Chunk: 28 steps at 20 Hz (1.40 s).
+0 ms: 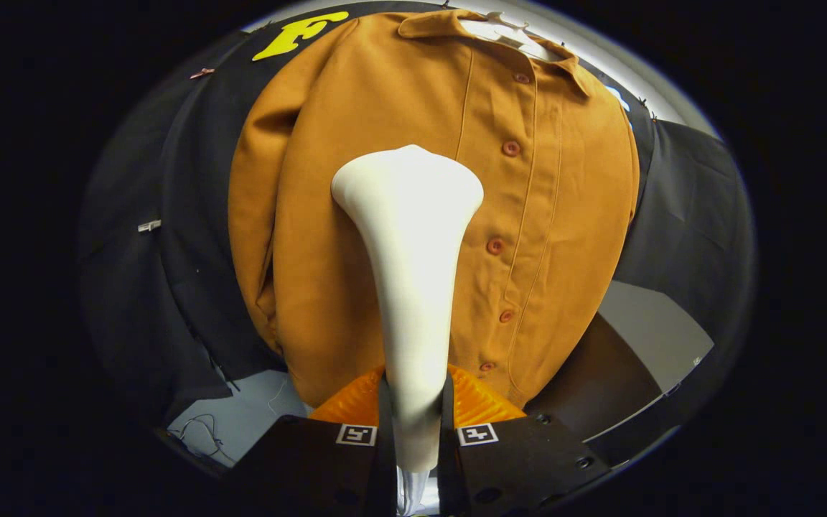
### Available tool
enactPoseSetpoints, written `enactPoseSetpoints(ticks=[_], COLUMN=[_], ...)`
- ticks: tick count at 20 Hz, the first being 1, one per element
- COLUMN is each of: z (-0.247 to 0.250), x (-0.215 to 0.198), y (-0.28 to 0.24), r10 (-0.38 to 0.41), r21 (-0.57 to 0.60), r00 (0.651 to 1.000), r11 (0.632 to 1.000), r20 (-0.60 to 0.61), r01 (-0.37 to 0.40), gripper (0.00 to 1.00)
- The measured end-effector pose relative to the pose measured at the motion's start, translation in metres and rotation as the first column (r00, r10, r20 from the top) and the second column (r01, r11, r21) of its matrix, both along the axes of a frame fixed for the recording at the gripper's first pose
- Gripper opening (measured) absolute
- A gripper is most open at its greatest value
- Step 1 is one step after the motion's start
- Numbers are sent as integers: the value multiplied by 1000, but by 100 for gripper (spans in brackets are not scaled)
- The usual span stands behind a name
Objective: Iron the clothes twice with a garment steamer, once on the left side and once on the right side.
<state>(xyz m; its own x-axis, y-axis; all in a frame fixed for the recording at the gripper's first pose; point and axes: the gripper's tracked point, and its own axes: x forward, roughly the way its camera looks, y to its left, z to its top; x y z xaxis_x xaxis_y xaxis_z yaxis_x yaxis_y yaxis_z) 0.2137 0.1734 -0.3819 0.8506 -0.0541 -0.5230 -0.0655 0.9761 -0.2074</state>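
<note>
An ochre button-up shirt hangs on a white hanger against the booth's black wall, its button placket running down right of the middle. A white garment steamer rises straight ahead from between my fingers, its wide head against the shirt's left half, just left of the placket at chest height. My gripper is shut on the steamer's handle, one finger pressing on each side. The steamer hides part of the shirt's left front and lower hem.
Black cloth hangs behind and to both sides of the shirt. A grey floor shows below right, and a pale patch with thin loose cords lies below left.
</note>
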Motion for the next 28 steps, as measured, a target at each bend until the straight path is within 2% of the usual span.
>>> enactPoseSetpoints(ticks=[6, 14, 23, 28], z=[-58, -106, -101, -63], x=[-19, -52, -91, -115], y=[-13, -25, -52, -70], r10=[7, -6, -42, -58], r21=[12, 7, 34, 54], r00=[993, 973, 968, 983], r11=[1000, 1000, 998, 996], r20=[-121, -233, -249, -175], r01=[-5, 7, 52, 69], gripper=[26, 26, 26, 26])
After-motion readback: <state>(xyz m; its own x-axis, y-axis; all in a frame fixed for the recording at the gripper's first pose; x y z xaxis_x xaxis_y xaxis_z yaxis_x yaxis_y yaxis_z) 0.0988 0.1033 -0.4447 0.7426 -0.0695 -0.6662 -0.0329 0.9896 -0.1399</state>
